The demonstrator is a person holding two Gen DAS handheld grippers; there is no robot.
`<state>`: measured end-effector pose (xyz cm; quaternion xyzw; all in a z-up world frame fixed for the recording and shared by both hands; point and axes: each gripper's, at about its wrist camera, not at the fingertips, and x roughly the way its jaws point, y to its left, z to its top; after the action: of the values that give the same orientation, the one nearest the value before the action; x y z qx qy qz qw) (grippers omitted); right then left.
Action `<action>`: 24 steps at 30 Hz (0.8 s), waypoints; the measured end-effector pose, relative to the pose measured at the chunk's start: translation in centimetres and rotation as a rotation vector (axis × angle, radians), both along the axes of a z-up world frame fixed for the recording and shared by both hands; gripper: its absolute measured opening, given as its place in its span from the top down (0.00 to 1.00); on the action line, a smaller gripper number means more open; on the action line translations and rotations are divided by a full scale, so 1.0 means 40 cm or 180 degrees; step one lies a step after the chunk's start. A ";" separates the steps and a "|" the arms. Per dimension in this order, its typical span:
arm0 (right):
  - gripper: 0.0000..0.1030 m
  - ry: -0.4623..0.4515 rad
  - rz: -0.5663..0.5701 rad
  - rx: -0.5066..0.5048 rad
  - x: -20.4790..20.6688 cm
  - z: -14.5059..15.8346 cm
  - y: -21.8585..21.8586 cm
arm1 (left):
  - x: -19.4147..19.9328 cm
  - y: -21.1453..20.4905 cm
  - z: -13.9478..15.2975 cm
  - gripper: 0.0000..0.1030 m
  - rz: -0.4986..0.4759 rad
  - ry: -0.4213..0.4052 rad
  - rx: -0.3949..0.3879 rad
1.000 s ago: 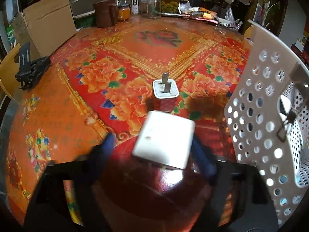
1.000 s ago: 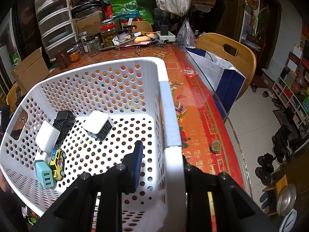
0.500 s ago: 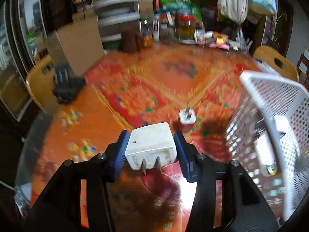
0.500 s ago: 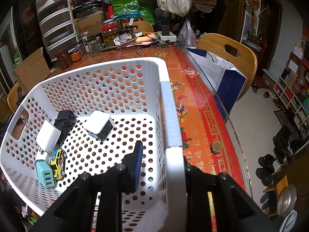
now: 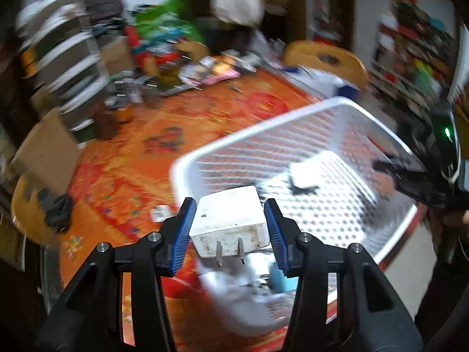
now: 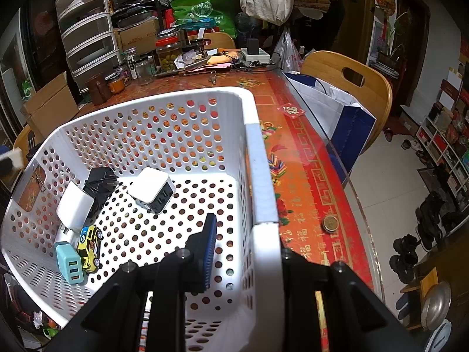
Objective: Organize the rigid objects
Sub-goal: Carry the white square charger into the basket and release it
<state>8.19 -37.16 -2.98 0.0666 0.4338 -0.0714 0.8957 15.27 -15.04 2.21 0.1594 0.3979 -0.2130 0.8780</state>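
Note:
My left gripper [image 5: 230,228] is shut on a white plug charger [image 5: 230,224], its two prongs pointing back at the camera, held in the air at the near left rim of the white perforated basket [image 5: 263,126]. My right gripper [image 6: 243,249] is shut on the basket's right wall [image 6: 261,176], one blue pad inside, the other finger outside. In the basket lie a white multi-port charger [image 6: 152,189], a black adapter [image 6: 98,183], a white charger [image 6: 74,206], a light blue charger [image 6: 69,262] and a yellow toy car [image 6: 89,248].
A small white plug [image 5: 159,214] stands on the red floral tablecloth [image 5: 132,161] left of the basket. A black clip [image 5: 57,208] lies at the table's left edge. Jars, boxes and drawers crowd the far side [image 6: 164,55]. A coin [image 6: 329,223] lies right of the basket.
My left gripper has lifted the white charger off the table and swung right, up to the basket's rim. The right gripper and basket have stayed put.

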 end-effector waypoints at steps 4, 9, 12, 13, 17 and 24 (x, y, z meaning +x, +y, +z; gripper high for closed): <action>0.77 0.0001 0.0000 0.0001 0.000 0.000 0.000 | 0.024 -0.127 -0.066 0.56 -0.0314 0.0425 0.0275; 0.77 -0.0002 0.0008 0.0001 -0.002 0.000 0.005 | 0.056 -0.204 -0.147 0.56 -0.0462 0.0755 0.0558; 0.77 -0.0010 0.0012 0.0006 -0.001 0.000 0.008 | 0.067 -0.205 -0.174 0.56 -0.0524 0.0858 0.0628; 0.77 -0.0012 0.0016 0.0009 0.000 0.000 0.010 | 0.068 -0.210 -0.182 0.56 -0.0553 0.0906 0.0649; 0.77 -0.0017 0.0017 0.0007 0.001 0.000 0.012 | 0.066 -0.221 -0.215 0.56 -0.0625 0.0974 0.0789; 0.77 -0.0014 0.0006 0.0005 0.002 0.001 0.011 | 0.082 -0.215 -0.237 0.55 -0.0647 0.1119 0.0695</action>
<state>8.26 -36.74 -2.92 0.0670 0.4319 -0.0700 0.8967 18.55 -23.63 -7.28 0.2532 0.5473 -0.2806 0.7468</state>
